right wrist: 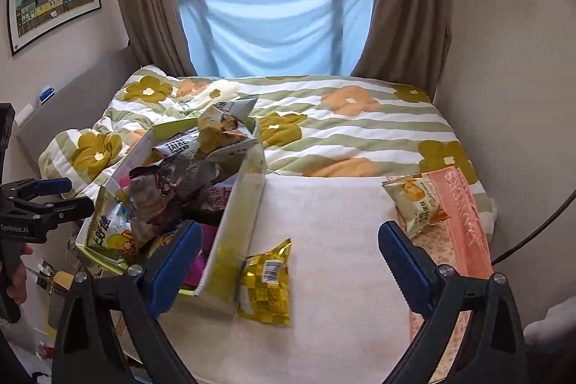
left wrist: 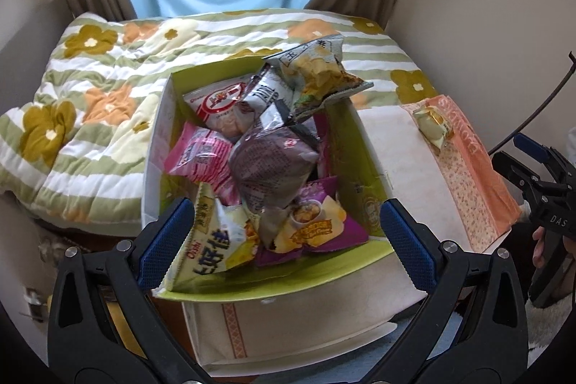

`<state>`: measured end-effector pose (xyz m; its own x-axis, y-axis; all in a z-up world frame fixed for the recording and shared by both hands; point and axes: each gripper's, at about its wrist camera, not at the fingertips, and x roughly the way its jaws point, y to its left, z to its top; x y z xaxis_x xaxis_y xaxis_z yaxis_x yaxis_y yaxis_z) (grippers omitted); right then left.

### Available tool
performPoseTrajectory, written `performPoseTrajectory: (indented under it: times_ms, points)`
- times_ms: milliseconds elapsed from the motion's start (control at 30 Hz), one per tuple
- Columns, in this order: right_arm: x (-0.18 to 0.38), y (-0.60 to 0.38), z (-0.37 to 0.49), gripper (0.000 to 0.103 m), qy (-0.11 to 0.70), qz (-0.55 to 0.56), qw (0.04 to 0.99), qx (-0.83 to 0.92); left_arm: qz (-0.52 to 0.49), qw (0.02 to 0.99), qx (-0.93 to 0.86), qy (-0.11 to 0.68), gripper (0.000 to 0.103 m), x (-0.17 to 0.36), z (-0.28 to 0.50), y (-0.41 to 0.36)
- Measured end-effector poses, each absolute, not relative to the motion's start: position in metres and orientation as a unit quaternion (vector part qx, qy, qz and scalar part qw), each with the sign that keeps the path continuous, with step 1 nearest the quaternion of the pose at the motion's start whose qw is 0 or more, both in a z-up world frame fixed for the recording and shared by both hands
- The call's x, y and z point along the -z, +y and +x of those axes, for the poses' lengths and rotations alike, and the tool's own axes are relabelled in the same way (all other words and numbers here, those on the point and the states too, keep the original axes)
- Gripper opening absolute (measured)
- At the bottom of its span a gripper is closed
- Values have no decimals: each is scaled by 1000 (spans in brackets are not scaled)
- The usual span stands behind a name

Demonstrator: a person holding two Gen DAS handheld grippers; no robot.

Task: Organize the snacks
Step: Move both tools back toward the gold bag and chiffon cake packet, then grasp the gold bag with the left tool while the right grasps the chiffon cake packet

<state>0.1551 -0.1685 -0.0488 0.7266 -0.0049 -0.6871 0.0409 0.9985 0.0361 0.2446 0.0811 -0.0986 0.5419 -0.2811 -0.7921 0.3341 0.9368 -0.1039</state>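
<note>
An open cardboard box (left wrist: pixel 354 135) with a green lining stands on a white surface and is heaped with several snack bags, among them a potato chip bag (left wrist: pixel 320 71) on top and a purple bag (left wrist: pixel 313 225) near the front. My left gripper (left wrist: pixel 286 240) hovers open over the box's near end, its pads touching nothing. In the right wrist view my right gripper (right wrist: pixel 289 269) is open above a gold packet (right wrist: pixel 266 283) that lies on the white surface against the box wall (right wrist: pixel 237 222). A small pale packet (right wrist: pixel 417 204) rests on a pink carton (right wrist: pixel 464 215).
The white surface (right wrist: pixel 342 222) sits at the foot of a bed with a flowered quilt (right wrist: pixel 342 132). Curtains and a window with a blue cloth (right wrist: pixel 273 27) are behind. A person's hands hold both gripper handles. A black cable (left wrist: pixel 547 96) runs at the right.
</note>
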Motion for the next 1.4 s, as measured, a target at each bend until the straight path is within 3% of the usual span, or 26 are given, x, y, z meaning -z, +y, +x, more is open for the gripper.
performPoseTrajectory:
  times_ms: [333,633,900,1400]
  points:
    - [65,-268,183,98,394,3,918,-48,14,884,113,454,102,108,239,-26]
    - [103,-357,236,97,436,-12,894,-98,10,880,28,474,102,149,234,-107]
    - [146,-390,272,98,478,-31,869,-123,116,859,-55,496,102,213,232,-165]
    - [184,-386,295,98,502,-41,850,-157,46,808,-95,579,102,282,278,-166]
